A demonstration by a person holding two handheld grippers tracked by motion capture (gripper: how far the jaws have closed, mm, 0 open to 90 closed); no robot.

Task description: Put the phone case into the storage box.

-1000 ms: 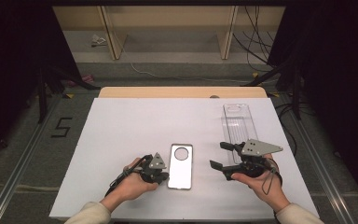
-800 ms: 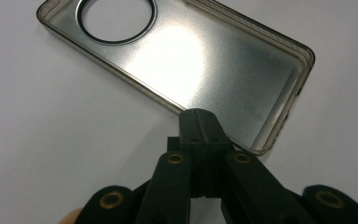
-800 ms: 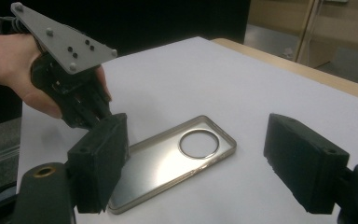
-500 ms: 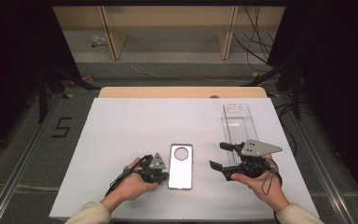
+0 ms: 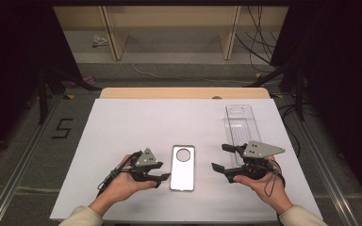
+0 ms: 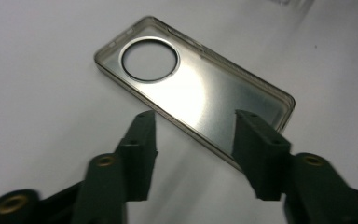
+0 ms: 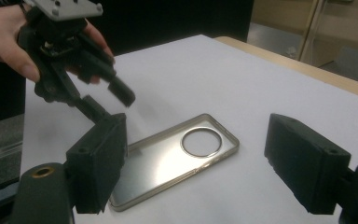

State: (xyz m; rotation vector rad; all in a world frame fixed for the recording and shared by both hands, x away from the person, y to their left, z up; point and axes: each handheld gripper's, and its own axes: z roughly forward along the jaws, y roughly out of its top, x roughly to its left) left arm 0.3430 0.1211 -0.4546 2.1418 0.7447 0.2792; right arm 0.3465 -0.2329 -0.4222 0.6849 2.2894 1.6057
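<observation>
A clear phone case (image 5: pixel 183 170) with a round camera hole lies flat on the white table (image 5: pixel 122 127), near the front edge. My left gripper (image 5: pixel 162 172) is just left of it, open, its jaws pointing at the case's long side without touching it. In the left gripper view the case (image 6: pixel 200 100) lies just beyond the gripper (image 6: pixel 193 119). My right gripper (image 5: pixel 219 157) is held open a short way to the right of the case. In the right gripper view the case (image 7: pixel 168 161) shows between that gripper's (image 7: pixel 198 123) wide jaws, with the left gripper (image 7: pixel 105 98) behind it.
A long clear plastic box (image 5: pixel 239 125) lies on the table at the right, just beyond the right gripper. A wooden strip (image 5: pixel 184 92) runs along the table's far edge. Cables and shelf legs stand on the floor behind.
</observation>
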